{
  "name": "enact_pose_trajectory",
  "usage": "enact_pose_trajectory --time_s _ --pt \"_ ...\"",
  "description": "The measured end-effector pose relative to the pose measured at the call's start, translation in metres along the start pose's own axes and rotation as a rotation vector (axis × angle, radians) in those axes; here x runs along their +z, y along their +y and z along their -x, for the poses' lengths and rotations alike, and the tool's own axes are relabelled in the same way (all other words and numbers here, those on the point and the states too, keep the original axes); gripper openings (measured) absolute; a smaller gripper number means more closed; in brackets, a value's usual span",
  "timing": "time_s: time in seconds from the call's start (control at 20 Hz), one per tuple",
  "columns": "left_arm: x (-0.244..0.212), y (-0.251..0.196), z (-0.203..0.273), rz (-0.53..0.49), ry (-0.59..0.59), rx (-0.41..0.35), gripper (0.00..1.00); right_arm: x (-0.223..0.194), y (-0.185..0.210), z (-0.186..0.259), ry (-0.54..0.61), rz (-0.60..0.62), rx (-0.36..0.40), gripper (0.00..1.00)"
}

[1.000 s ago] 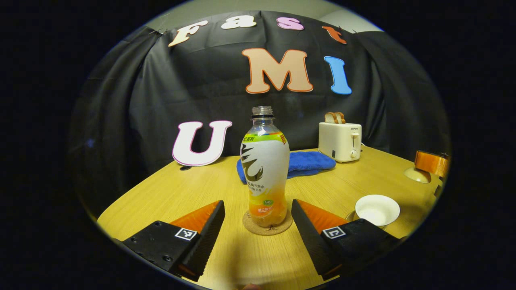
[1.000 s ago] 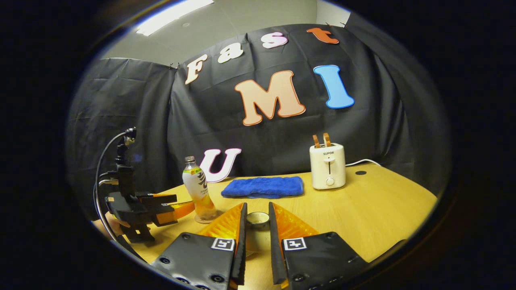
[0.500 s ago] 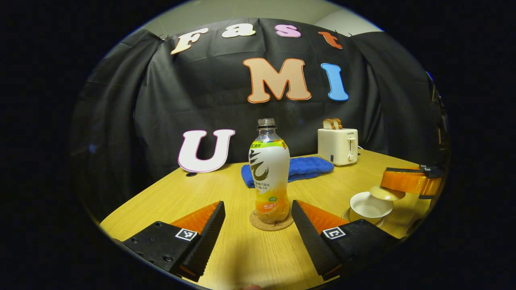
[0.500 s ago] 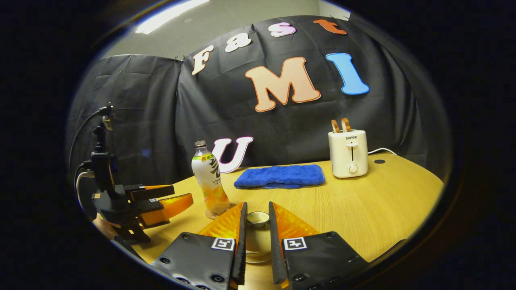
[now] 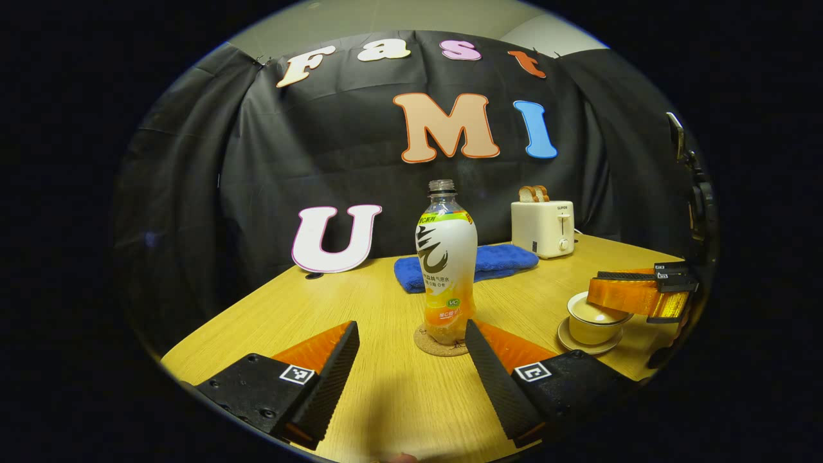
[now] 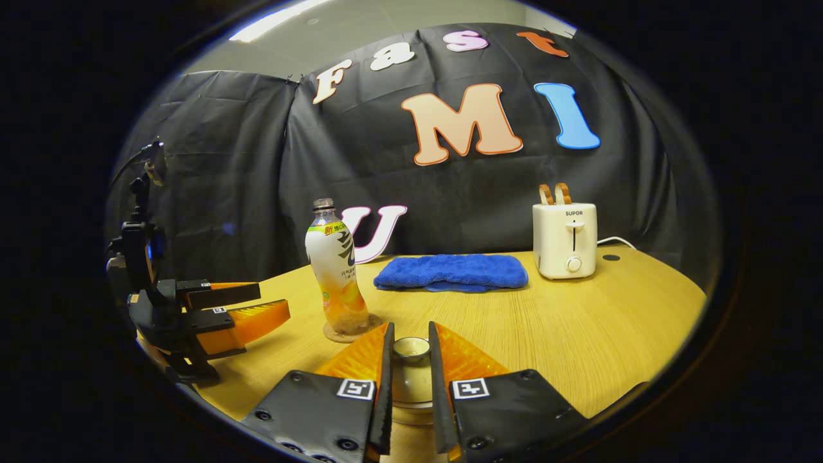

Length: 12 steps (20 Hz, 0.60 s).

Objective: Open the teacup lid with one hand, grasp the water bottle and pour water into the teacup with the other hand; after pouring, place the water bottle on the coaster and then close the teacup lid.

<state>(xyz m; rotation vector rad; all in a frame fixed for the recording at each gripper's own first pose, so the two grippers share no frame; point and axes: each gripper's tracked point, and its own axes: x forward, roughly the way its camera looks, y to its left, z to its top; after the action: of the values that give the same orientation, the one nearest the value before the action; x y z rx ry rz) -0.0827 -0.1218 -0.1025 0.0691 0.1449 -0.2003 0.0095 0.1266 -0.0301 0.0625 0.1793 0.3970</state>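
1. The water bottle [image 5: 446, 260] is standing upright on a round cork coaster [image 5: 432, 341] on the wood-grain table [image 5: 360, 302]. The bottle is clear plastic with a glossy printed wrap, uncapped, and is holding orange liquid in its lower part.
2. The left gripper [image 5: 409, 360] is hovering just in front of the bottle with its two ribbed, wedge-shaped fingers spread wide apart and gripping nothing. The bottle is showing between the fingers, nearer the right one; contact cannot be told.
3. The teacup [image 5: 592, 319] is sitting on a small saucer [image 5: 582, 343], well to the right of the bottle in the left gripper view. Both look like smooth pale ceramic.
4. The lid [image 6: 411, 348] is resting over the teacup, with its round knob sitting between the fingers of the right gripper [image 6: 409, 361].
5. The right gripper's fingers are standing close together on either side of the knob and appear to be pressing on it.
6. A soft blue towel [image 6: 451, 272] is lying folded at the back of the table. A boxy cream toaster [image 6: 565, 239] is standing to its right, with two bread slices sticking up.
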Motion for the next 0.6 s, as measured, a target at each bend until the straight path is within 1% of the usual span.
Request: enact_pose_trajectory --time_s 0.05,0.15,0.25,0.35,0.45,0.5,0.6 --pt "0.000 0.000 0.000 0.000 -0.002 0.001 0.96 -0.002 0.000 -0.001 -0.001 0.005 -0.006 0.30" --pt "0.001 -0.005 0.002 0.005 -0.008 -0.005 0.96 -0.003 0.000 0.000 0.007 0.003 -0.007 0.33" --pt "0.001 -0.006 0.004 0.014 -0.012 -0.010 0.96 -0.001 0.000 0.003 -0.008 0.002 -0.011 0.40" --pt "0.001 -0.010 0.007 0.023 -0.013 -0.014 0.96 0.001 0.000 0.008 -0.025 0.002 -0.012 0.67" --pt "0.000 -0.010 0.011 0.033 -0.018 -0.012 0.96 0.004 -0.006 0.015 -0.044 0.014 -0.036 0.94" --pt "-0.001 -0.011 0.014 0.038 -0.020 -0.011 0.96 0.005 -0.009 0.019 -0.052 0.023 -0.051 0.98" --pt "-0.003 -0.014 0.019 0.051 -0.021 -0.013 0.96 0.008 -0.016 0.030 -0.074 0.035 -0.083 0.97"
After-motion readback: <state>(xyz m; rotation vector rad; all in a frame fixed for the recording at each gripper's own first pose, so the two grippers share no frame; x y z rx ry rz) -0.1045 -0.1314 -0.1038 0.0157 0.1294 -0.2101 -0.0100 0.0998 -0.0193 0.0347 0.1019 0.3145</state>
